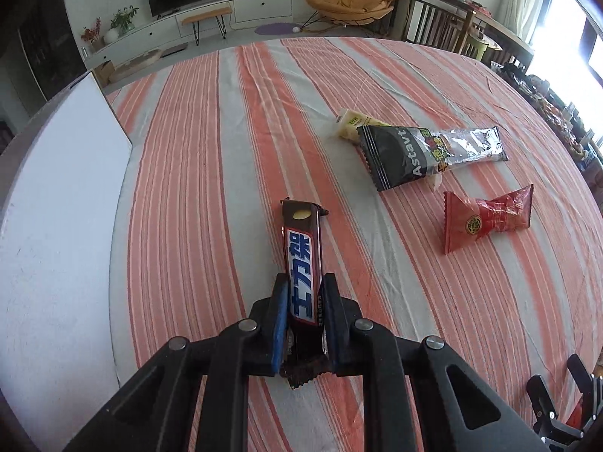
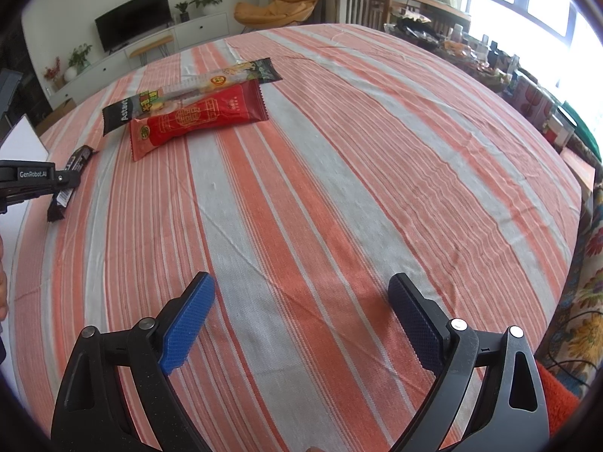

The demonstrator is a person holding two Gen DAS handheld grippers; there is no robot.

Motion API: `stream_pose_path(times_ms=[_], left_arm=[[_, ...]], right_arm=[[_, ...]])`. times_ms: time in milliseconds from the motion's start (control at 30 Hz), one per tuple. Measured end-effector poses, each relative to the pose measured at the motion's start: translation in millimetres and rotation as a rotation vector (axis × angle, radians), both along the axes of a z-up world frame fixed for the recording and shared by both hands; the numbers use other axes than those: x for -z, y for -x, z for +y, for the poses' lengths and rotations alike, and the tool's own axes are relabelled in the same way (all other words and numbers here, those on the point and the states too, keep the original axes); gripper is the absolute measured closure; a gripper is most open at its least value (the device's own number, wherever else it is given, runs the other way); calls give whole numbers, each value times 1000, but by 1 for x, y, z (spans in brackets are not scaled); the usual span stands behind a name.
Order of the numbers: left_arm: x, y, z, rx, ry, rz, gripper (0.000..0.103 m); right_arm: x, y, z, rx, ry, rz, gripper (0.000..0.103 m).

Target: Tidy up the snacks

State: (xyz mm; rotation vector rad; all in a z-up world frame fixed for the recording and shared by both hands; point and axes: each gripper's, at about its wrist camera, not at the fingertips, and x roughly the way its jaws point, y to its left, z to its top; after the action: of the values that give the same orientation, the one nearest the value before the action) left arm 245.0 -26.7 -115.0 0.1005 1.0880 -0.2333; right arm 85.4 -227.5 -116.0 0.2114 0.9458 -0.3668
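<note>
On the striped cloth of the bench (image 1: pixel 226 120), the left claw (image 1: pixel 303 286) pinches only the near end of the chocolate bar (image 1: pixel 301 260), so it may pivot or slip when lifted; the right claw (image 2: pixel 301 290) gapes empty.

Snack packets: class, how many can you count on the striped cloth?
4: chocolate bar between the left tongs; red packet alone; black packet overlapping the clear-wrapped snack. More may hide underneath.
</note>
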Motion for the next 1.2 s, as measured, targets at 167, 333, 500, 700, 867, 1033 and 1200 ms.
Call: stream_pose_path(times_ms=[167,333,500,700,867,1033,1200], left_arm=[[0,61,13,-63,46,-4,86],[1,106,15,-28,36,-34,86],[2,120,12,7,69,-65,77],[8,115,7,14,37,-108,20],[13,112,5,23,7,-133,11],[16,110,7,17,2,-141,0],[16,110,6,17,4,-141,0]], right_arm=[[0,0,0,-1,0,0,8],[0,0,0,1,0,0,7],[0,0,0,0,0,0,7],[0,0,0,0,0,0,8],[0,0,0,0,0,0,8],[0,0,0,0,-1,0,7],[0,1,0,1,-1,0,7]])
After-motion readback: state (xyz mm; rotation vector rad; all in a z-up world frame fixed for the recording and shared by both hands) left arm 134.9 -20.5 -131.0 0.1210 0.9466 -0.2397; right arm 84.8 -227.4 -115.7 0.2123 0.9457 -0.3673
